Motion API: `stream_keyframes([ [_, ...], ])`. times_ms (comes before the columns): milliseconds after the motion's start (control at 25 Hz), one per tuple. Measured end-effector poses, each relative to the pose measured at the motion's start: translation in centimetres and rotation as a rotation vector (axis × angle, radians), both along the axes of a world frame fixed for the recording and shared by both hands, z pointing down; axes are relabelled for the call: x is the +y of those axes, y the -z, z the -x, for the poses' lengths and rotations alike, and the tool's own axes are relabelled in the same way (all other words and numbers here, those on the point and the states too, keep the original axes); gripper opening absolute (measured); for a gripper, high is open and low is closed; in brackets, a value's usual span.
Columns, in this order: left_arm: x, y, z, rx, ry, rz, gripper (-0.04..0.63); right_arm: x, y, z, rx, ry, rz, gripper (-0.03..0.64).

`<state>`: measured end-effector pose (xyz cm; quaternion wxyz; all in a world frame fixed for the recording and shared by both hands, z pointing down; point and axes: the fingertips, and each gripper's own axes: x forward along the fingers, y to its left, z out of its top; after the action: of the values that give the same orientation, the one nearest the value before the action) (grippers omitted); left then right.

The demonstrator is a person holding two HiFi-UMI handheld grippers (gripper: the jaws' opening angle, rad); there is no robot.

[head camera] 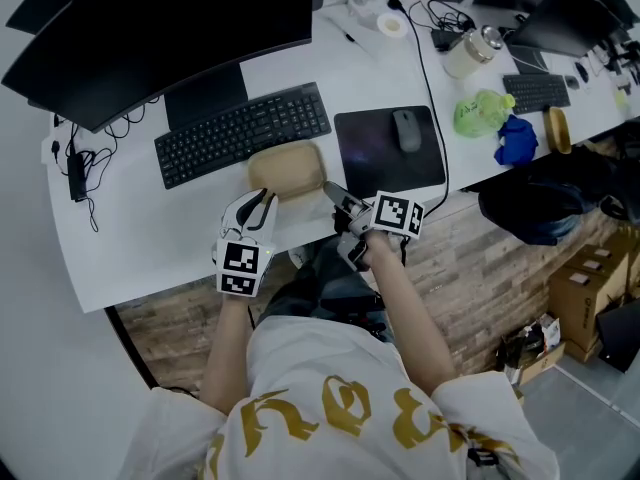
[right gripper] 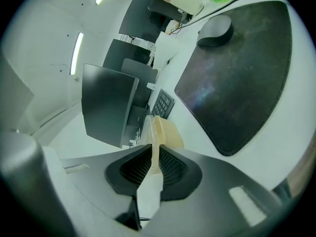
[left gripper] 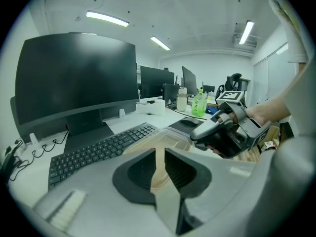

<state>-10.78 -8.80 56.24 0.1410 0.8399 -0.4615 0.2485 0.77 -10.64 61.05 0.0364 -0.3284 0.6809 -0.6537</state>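
Observation:
A tan plastic food box with a clear lid [head camera: 287, 168] sits on the white desk [head camera: 150, 238], between the keyboard and the desk's front edge. My left gripper [head camera: 262, 204] is shut on the box's near-left rim. In the left gripper view the beige rim [left gripper: 170, 143] runs between the dark pads of the left gripper [left gripper: 159, 157]. My right gripper [head camera: 333, 194] is shut on the box's right rim and shows in the left gripper view as the right gripper [left gripper: 213, 129]. In the right gripper view the right gripper [right gripper: 154, 156] pinches the thin rim, with the box [right gripper: 166, 132] beyond.
A black keyboard [head camera: 243, 133] and a dark monitor [head camera: 150, 28] stand behind the box. To the right lie a black mouse pad [head camera: 385, 168] with a mouse [head camera: 406, 130], a cable [head camera: 428, 78], a green bag [head camera: 478, 113] and a blue cloth [head camera: 516, 140].

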Motion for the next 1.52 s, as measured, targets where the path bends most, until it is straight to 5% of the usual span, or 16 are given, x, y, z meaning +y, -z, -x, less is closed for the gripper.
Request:
stream_keyframes([
  [1040, 0.6, 2.3, 2.0, 0.008, 0.065, -0.057, 0.057, -0.9, 4.1, 1.5, -0.186, -0.042, -0.067, 0.067],
  [1520, -1.1, 6.5, 3.5, 0.118, 0.157, -0.131, 0.057, -1.8, 8.0, 1.3, -0.269, -0.082, -0.104, 0.067],
])
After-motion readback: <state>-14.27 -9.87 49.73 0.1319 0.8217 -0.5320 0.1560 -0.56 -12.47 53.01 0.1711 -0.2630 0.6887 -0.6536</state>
